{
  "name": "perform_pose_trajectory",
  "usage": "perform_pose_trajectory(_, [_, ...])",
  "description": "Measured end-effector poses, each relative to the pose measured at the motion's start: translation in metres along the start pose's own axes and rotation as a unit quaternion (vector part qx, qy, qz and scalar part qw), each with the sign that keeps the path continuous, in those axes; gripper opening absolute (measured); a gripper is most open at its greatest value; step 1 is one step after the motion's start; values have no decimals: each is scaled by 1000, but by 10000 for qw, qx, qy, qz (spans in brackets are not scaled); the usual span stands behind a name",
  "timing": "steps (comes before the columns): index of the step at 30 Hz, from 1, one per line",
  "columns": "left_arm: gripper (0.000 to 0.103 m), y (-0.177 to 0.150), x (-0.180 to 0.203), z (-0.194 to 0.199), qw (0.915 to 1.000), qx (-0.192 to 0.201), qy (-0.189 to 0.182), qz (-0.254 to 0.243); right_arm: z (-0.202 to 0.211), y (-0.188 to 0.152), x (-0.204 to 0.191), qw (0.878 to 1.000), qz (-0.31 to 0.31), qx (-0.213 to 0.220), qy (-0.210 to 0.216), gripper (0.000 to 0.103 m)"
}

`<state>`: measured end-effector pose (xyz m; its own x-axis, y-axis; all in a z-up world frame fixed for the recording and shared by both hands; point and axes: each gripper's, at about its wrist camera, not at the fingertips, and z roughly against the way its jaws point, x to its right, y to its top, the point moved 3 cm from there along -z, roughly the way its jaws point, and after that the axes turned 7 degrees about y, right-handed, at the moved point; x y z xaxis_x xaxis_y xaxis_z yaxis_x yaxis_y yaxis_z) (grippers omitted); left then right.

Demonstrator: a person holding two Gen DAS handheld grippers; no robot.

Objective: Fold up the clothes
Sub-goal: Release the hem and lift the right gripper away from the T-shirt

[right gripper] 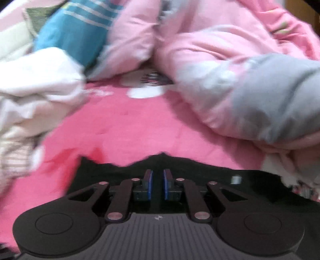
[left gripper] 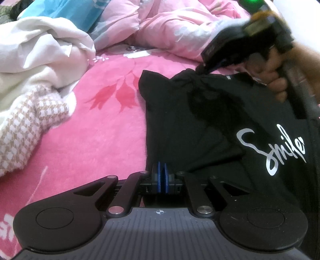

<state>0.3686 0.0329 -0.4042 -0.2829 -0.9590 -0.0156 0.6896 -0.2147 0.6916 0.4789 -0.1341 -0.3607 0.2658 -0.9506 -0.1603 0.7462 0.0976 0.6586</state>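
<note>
A black T-shirt (left gripper: 200,124) with white "Smile" lettering (left gripper: 274,152) lies on a pink bed sheet (left gripper: 96,136). My left gripper (left gripper: 162,170) is shut at the shirt's near left edge; whether cloth sits between its blue pads (left gripper: 159,176) is not clear. My right gripper (left gripper: 202,69), held by a hand, is shut on a bunched far edge of the shirt and lifts it. In the right wrist view the gripper (right gripper: 157,176) has black cloth (right gripper: 112,174) between and under its pads (right gripper: 166,184).
A pile of white and houndstooth clothes (left gripper: 36,84) lies at the left. A crumpled pink quilt (left gripper: 170,30) and a blue striped pillow (left gripper: 66,12) fill the far side. The quilt (right gripper: 230,80) is close ahead of the right gripper.
</note>
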Motion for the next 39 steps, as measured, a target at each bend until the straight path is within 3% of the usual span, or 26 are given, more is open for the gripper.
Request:
perform_pose_trajectory(3, [7, -1, 0, 0, 10000, 25, 2, 4, -3, 0, -25, 9970, 347, -153, 672, 12])
perform_pose_trajectory(5, [7, -2, 1, 1, 10000, 64, 10, -12, -26, 1, -35, 9912, 157, -429, 1241, 12])
perform_pose_trajectory(7, [7, -3, 1, 1, 9999, 110, 16, -34, -55, 3, -38, 9889, -117, -651, 1328, 11])
perform_pose_trajectory(8, [7, -4, 1, 2, 9999, 131, 13, -42, -65, 2, -32, 9920, -241, -636, 1063, 10])
perform_pose_trajectory(11, [6, -4, -1, 1, 9999, 135, -65, -17, -58, 6, -2, 9886, -1294, -191, 741, 10])
perform_pose_trajectory(14, [6, -2, -6, 1, 9998, 78, -189, 79, -19, 5, 11, 9880, -1450, 206, 497, 11])
perform_pose_trajectory(20, [9, 4, -14, 3, 9979, -162, -435, 443, 90, -28, 46, 9725, -2196, 456, 627, 12])
perform_pose_trajectory(24, [34, 12, -15, 17, 9980, -104, -220, 582, 145, -70, 61, 9608, -2668, 382, 646, 13])
perform_pose_trajectory(28, [35, 21, -3, 33, 9986, 25, -5, 525, 186, -114, 77, 9508, -3028, 244, 605, 13])
perform_pose_trajectory(34, [35, 43, 67, 51, 9993, 118, -312, 196, 250, -161, 135, 9446, -3261, 284, 242, 13])
perform_pose_trajectory(39, [35, 62, 164, 60, 9941, 195, -1056, -183, 291, -184, 215, 9218, -3841, 523, -83, 14])
